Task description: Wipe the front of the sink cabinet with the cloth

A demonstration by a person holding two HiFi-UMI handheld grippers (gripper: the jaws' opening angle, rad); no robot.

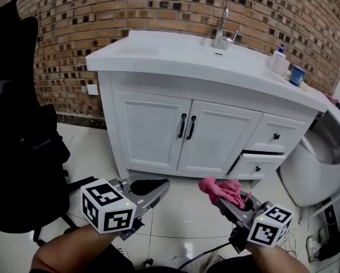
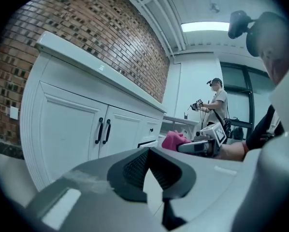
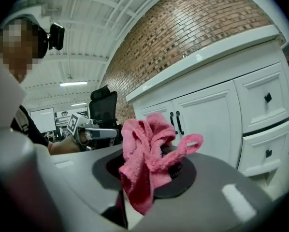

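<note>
The white sink cabinet (image 1: 184, 132) stands against the brick wall, with two doors and black handles (image 1: 186, 126). Its lower right drawer (image 1: 255, 165) is pulled out a little. My right gripper (image 1: 231, 199) is shut on a crumpled pink cloth (image 1: 221, 190), held low over the floor well short of the cabinet front. In the right gripper view the pink cloth (image 3: 147, 153) bunches up between the jaws. My left gripper (image 1: 153, 187) hangs at lower left, shut with nothing in it. From the left gripper view the cabinet doors (image 2: 81, 129) show at left and the cloth (image 2: 173, 140) at centre.
A black office chair (image 1: 22, 129) stands close at left. A white toilet (image 1: 318, 158) sits at right of the cabinet. On the countertop are a faucet (image 1: 222, 27), a white bottle (image 1: 280, 60) and a blue cup (image 1: 297, 75). Another person (image 2: 216, 105) stands in the far background.
</note>
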